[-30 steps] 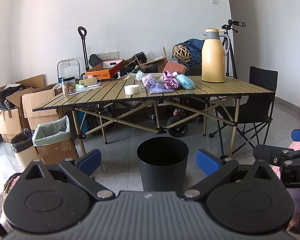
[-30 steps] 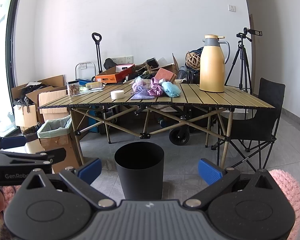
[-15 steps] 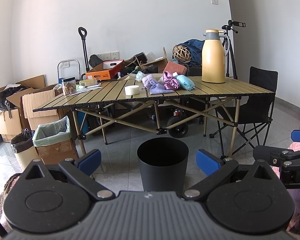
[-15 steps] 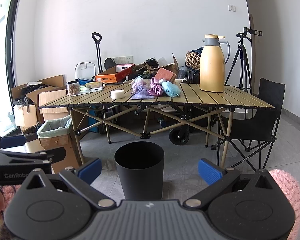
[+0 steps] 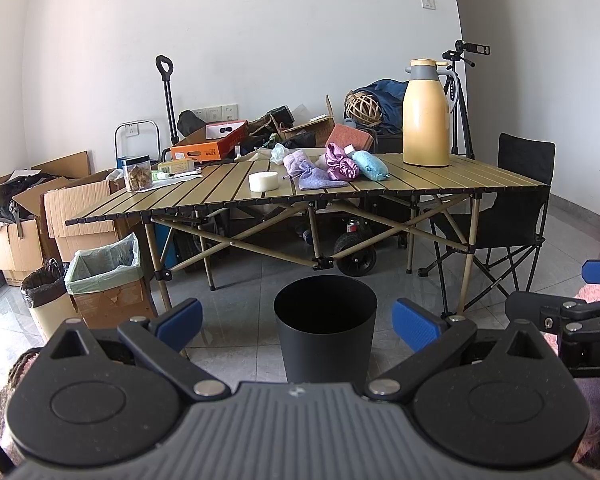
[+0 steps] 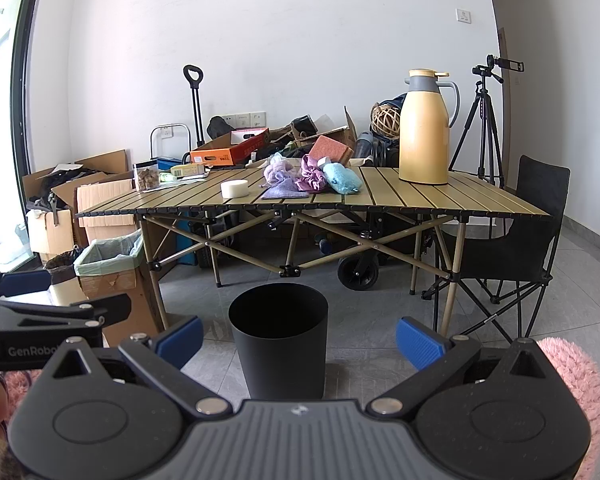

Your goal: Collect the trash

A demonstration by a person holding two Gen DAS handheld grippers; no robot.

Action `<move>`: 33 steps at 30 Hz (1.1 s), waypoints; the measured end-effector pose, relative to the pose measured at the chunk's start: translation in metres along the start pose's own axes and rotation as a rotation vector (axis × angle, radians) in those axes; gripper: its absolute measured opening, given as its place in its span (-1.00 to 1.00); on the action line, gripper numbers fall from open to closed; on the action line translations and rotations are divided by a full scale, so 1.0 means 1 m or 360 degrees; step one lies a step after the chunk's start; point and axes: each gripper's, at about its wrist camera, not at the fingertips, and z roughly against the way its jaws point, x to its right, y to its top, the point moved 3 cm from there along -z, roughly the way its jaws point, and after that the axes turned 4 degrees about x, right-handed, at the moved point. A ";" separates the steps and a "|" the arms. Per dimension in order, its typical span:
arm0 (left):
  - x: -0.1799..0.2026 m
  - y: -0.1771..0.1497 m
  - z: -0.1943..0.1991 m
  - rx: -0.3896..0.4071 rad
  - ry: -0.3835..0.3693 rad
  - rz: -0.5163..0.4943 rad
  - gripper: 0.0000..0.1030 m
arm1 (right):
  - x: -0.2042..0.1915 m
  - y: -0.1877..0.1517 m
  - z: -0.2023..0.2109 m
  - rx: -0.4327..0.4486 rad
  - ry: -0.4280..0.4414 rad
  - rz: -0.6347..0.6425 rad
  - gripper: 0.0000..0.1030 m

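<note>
A black round bin (image 5: 326, 326) (image 6: 278, 338) stands on the tiled floor in front of a slatted folding table (image 5: 460, 184) (image 6: 440, 200). On the table lie a purple pouch (image 5: 314, 178), a pink satin pouch (image 5: 340, 164), a light blue pouch (image 5: 372, 166) and a white tape roll (image 5: 263, 181). My left gripper (image 5: 298, 318) is open and holds nothing, low in front of the bin. My right gripper (image 6: 300, 338) is open and holds nothing too, beside the left one.
A tall yellow thermos (image 5: 426, 114) stands on the table's right part, a snack jar (image 5: 137, 173) on its left. A lined cardboard box (image 5: 108, 276) and other boxes sit left of the table. A black folding chair (image 6: 520, 240) and a tripod (image 6: 486, 120) stand right.
</note>
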 end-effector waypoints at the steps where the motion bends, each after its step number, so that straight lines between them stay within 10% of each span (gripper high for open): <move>1: 0.000 0.001 0.000 0.0000 0.0000 0.0000 1.00 | 0.000 0.000 0.000 0.0000 0.0000 0.0000 1.00; 33: -0.006 0.037 -0.063 0.0004 0.0020 -0.0040 1.00 | 0.016 0.029 -0.066 0.0026 -0.0070 0.0008 1.00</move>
